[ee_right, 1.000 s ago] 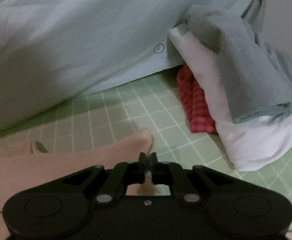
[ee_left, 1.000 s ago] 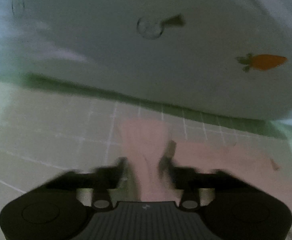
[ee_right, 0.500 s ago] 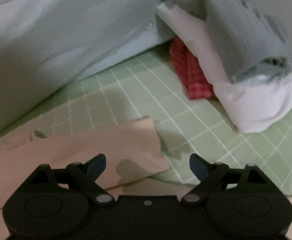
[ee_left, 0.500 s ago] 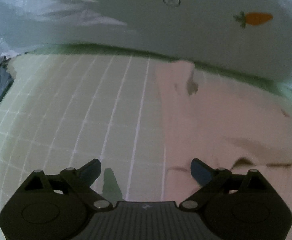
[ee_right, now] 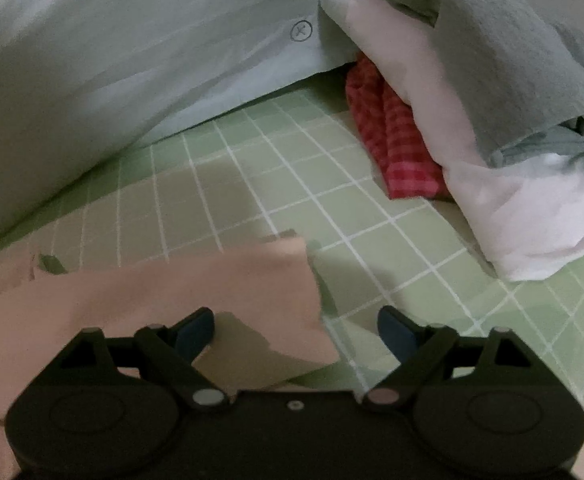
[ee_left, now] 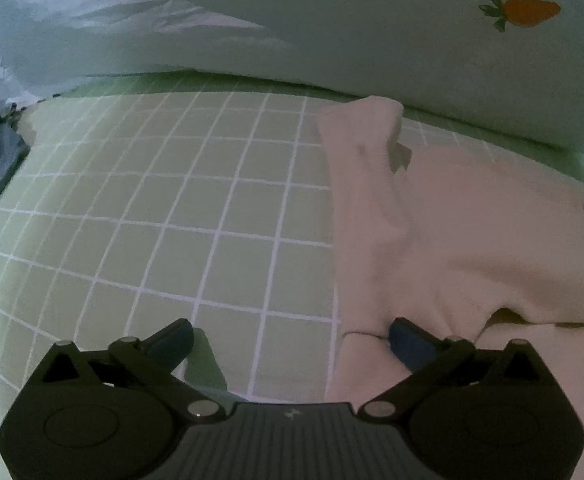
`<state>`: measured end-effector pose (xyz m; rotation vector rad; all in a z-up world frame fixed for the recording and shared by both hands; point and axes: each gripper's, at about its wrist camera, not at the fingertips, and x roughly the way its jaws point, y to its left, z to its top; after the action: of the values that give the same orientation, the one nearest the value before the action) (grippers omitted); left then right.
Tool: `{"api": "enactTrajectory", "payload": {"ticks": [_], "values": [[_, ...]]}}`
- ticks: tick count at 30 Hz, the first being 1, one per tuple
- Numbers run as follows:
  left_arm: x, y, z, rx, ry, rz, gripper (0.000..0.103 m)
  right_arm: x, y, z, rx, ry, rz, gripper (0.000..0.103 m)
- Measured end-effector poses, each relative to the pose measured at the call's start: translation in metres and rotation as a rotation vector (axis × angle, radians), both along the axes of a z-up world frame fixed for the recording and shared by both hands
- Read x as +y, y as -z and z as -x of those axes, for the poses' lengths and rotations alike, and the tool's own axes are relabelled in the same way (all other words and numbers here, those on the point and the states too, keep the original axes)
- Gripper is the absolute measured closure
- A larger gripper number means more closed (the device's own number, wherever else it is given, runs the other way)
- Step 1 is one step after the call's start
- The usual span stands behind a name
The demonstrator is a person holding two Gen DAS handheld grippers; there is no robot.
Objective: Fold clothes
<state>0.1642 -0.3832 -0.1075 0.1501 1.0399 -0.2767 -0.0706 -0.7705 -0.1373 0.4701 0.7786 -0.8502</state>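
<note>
- Left wrist view: the pink garment (ee_left: 472,240) lies flat on the green grid mat (ee_left: 151,220), just in front of the carrot-print pillow (ee_left: 372,40). The left gripper (ee_left: 289,338) has its jaws still spreading, nothing between them, straddling the garment's left edge.
- Right wrist view: thin, floppy and light, I reckon. The right gripper (ee_right: 296,326) has jaws easing inward over the garment's right corner, pads not pressing. I'd pinch that corner.

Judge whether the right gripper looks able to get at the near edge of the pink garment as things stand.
Probably yes. The right gripper, its jaws closing, has the pink garment lying flat on the green grid mat just below its fingertips, with nothing between them.
</note>
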Motion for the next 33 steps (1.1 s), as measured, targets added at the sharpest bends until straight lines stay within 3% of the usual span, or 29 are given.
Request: {"api": "enactTrajectory", "payload": {"ticks": [1,2,4,6,10,17,21,24,30,33], "values": [[0.0,-0.001,0.0,0.001,0.001,-0.003,0.0,0.001,-0.002,-0.001,-0.002,-0.005,0.003,0.039],[-0.001,-0.002,0.0,0.001,0.002,-0.006,0.0,0.002,-0.004,-0.002,0.0,-0.021,0.005,0.065],[0.0,-0.008,0.001,-0.007,0.01,-0.003,0.0,0.002,-0.008,-0.002,-0.015,-0.05,-0.016,0.096],[0.003,-0.019,0.006,-0.031,0.014,0.015,0.0,0.005,-0.016,0.003,-0.066,-0.061,-0.021,0.097],[0.018,-0.043,0.027,-0.085,0.003,0.055,0.0,0.033,-0.053,0.014,-0.152,-0.121,0.064,0.097],[0.045,-0.067,0.078,-0.118,0.031,0.081,0.0,0.131,-0.1,0.025,-0.192,-0.374,0.238,0.097],[0.063,-0.071,0.106,-0.115,0.07,0.07,0.0,0.196,-0.093,0.029,-0.164,-0.509,0.251,0.098],[0.077,-0.069,0.124,-0.108,0.103,0.052,0.0,0.24,-0.075,0.033,-0.131,-0.575,0.205,0.103],[0.11,-0.065,0.148,-0.078,0.127,0.031,0.0,0.298,-0.043,0.049,-0.066,-0.598,0.103,0.102],[0.114,-0.064,0.152,-0.074,0.148,0.025,0.0,0.308,-0.04,0.058,-0.066,-0.55,0.075,0.092]]}}
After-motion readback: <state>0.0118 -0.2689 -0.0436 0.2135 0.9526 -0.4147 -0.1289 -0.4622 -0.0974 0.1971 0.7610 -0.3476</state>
